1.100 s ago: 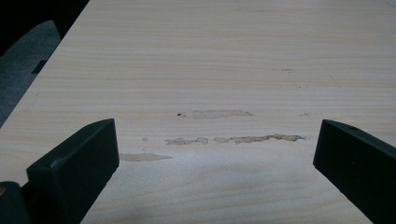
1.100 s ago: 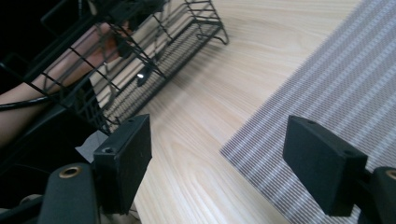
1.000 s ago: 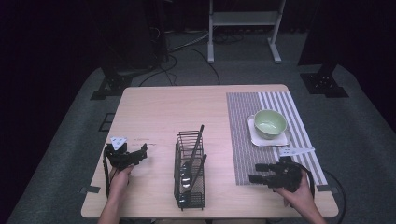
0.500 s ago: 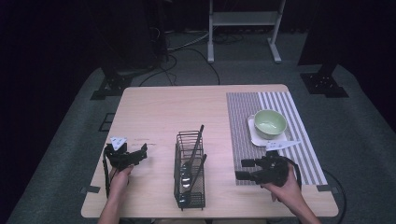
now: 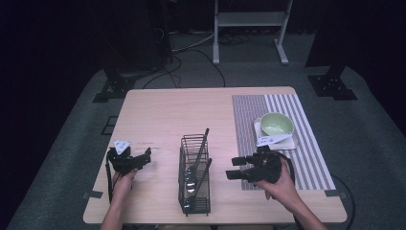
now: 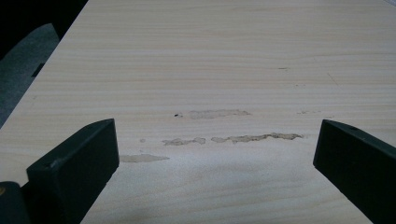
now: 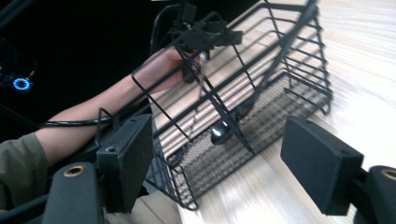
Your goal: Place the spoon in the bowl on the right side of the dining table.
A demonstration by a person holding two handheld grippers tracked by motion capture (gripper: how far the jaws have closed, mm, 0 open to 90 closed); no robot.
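A black wire basket (image 5: pixel 194 178) stands at the table's front centre and holds several utensils, among them spoons (image 5: pixel 190 173) and a long black handle (image 5: pixel 205 139). My right gripper (image 5: pixel 233 168) is open just to the right of the basket, jaws pointing at it and apart from it. In the right gripper view the basket (image 7: pixel 261 70) lies straight ahead of that open gripper (image 7: pixel 219 140), with a spoon bowl (image 7: pixel 218 134) inside. My left gripper (image 5: pixel 145 158) rests open at the front left over bare wood (image 6: pixel 210 84), nothing between its jaws.
A striped placemat (image 5: pixel 311 158) covers the right side of the table. On it, a green bowl (image 5: pixel 276 123) sits on a white square plate (image 5: pixel 257 127). Faint stains (image 6: pixel 233 138) mark the wood ahead of the left gripper. Beyond the table, stand legs and cables lie on dark floor.
My right gripper has moved left off the placemat's front toward the basket, still open. The left gripper has stayed where it was.
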